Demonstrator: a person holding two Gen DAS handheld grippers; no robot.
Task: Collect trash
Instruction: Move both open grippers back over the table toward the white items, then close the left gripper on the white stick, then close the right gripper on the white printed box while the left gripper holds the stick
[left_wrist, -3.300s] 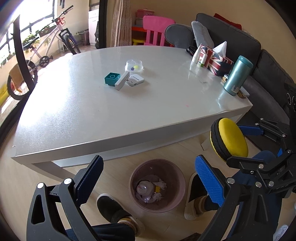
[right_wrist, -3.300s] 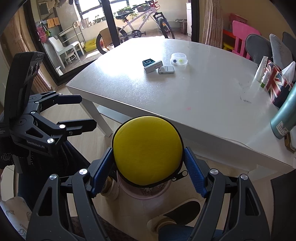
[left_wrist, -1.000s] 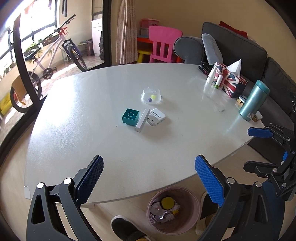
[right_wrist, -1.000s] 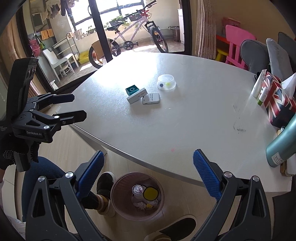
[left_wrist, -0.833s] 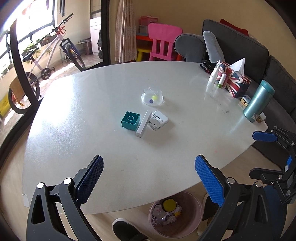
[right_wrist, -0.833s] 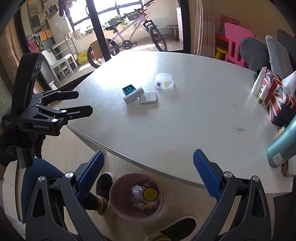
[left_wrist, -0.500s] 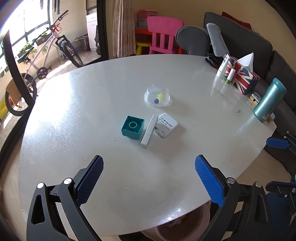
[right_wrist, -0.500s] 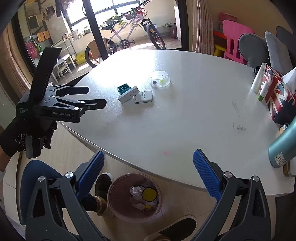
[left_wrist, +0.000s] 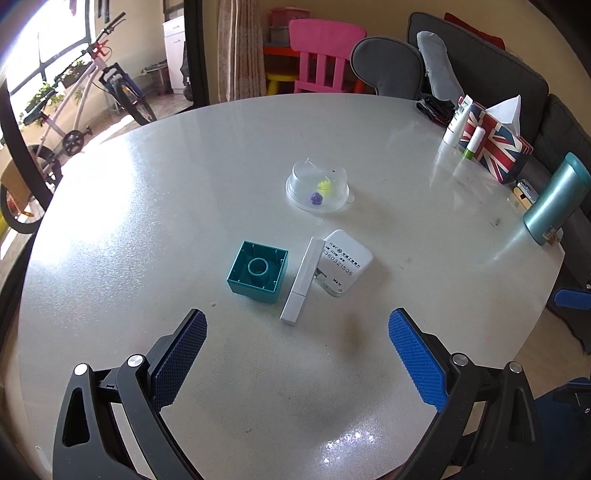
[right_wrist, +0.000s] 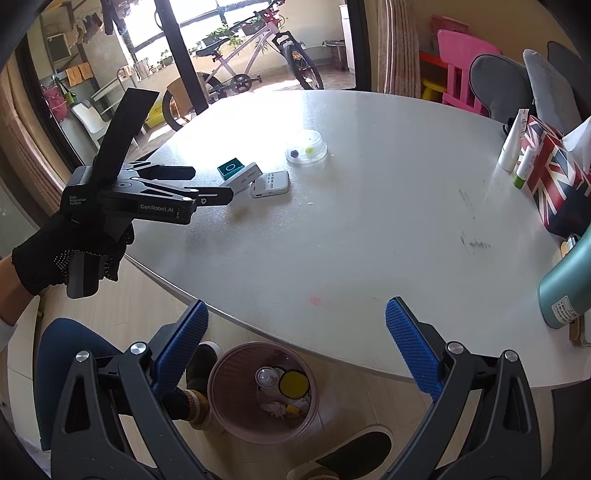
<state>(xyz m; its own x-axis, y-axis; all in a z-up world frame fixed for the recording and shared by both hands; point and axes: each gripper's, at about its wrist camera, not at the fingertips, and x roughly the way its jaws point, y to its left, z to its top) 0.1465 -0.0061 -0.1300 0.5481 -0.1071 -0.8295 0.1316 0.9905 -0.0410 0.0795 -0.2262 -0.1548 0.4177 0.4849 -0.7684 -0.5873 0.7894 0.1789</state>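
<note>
On the white table lie a teal block, a white stick-shaped box, a white card-shaped device and a clear plastic lid with small yellow and purple bits. My left gripper is open and empty, just short of the block and box; it also shows in the right wrist view. My right gripper is open and empty over the table's near edge, above a pink bin holding a yellow case and other trash.
A Union Jack tissue box, small tubes and a teal flask stand at the table's right side. A grey sofa, a pink chair and a bicycle are behind. The person's shoes are by the bin.
The yellow case left my right gripper and now lies in the bin. My left gripper has risen from below the table and moved forward over it toward the teal block.
</note>
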